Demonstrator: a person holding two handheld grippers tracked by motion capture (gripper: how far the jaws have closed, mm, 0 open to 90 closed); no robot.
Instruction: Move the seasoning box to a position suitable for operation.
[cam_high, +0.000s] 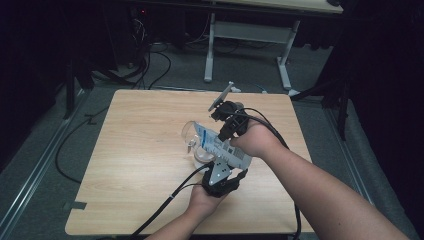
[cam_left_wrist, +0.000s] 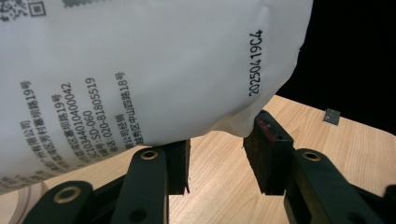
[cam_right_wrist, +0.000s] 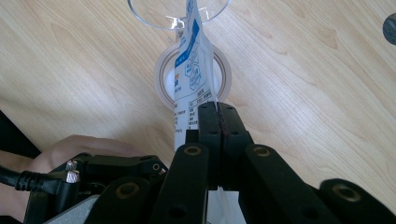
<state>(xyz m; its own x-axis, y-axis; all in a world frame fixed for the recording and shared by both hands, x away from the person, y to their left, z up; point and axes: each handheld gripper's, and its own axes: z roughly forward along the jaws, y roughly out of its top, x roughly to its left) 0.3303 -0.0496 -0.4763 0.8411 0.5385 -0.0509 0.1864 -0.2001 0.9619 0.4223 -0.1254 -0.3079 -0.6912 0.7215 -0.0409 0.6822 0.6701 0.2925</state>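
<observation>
1. pale wood worktop (cam_high: 130, 165), one of it, carrying the work near its middle.
2. one white pouch (cam_high: 222, 146) printed with blue and black text, held above the worktop between the two grippers, lying aslant from the glass down toward the person.
3. one clear glass (cam_high: 192, 136) tipped on its side just beside the pouch's upper end; in the right gripper view its rim shows at the top edge, with the pouch's tip reaching to it.
4. one round white ring-shaped thing (cam_right_wrist: 192, 74) lies flat on the worktop right under the pouch; what it is cannot be told.
5. two grippers, one in each hand. right gripper (cam_right_wrist: 218, 119): jaws clenched tight on the pouch's thin edge, pads pressed together with the film between them.
6. left gripper (cam_left_wrist: 215, 158): jaws stand apart, released; the pouch's lower corner hangs just above and between them, brushing the tip of one pad, not pinched.
7. two bare forearms enter from the bottom of the high view; one black cable (cam_high: 170, 200) trails from the left gripper off the near edge.
8. one small grey square (cam_left_wrist: 332, 116) sits near the worktop's far corner in the left gripper view.
</observation>
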